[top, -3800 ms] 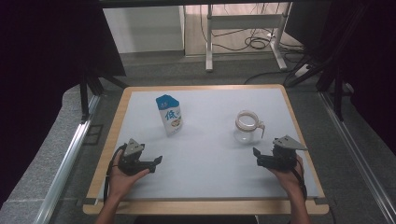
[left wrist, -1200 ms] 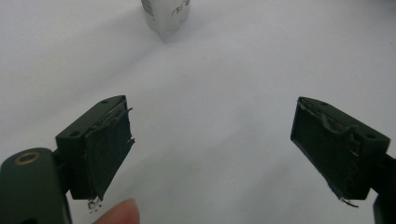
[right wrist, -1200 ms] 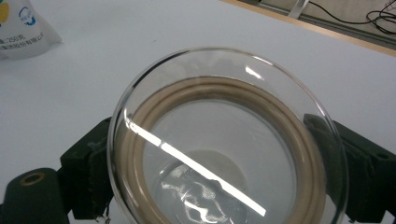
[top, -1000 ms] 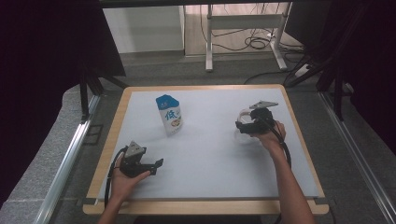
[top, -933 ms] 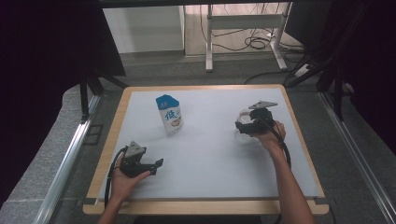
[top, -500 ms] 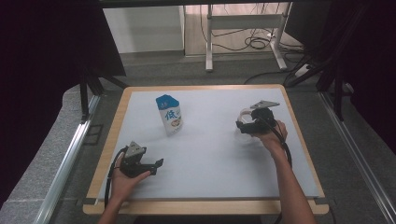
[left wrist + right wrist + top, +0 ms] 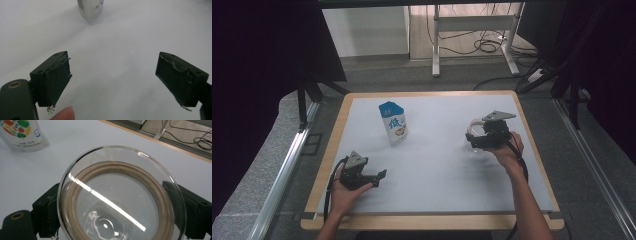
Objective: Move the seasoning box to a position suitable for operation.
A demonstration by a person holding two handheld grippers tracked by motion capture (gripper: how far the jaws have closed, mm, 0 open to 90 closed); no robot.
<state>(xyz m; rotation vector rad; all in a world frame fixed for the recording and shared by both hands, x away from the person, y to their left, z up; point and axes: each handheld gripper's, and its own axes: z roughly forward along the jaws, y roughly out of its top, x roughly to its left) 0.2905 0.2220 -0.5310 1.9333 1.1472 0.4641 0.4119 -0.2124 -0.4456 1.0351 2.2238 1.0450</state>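
A lab or test room set up for recording is shown, not a home. A wood-edged table [image 7: 532,150] covered with a plain white sheet is placed on a grey carpeted floor [image 7: 257,175] and is flanked on both sides by metal rails [image 7: 282,170]. Black curtains [image 7: 262,50] are hung to the left and right of the table. Behind it, the metal frame of a desk [image 7: 472,25] is seen, with loose cables [image 7: 487,46] lying on the floor beneath it against a bare white wall [image 7: 362,30].
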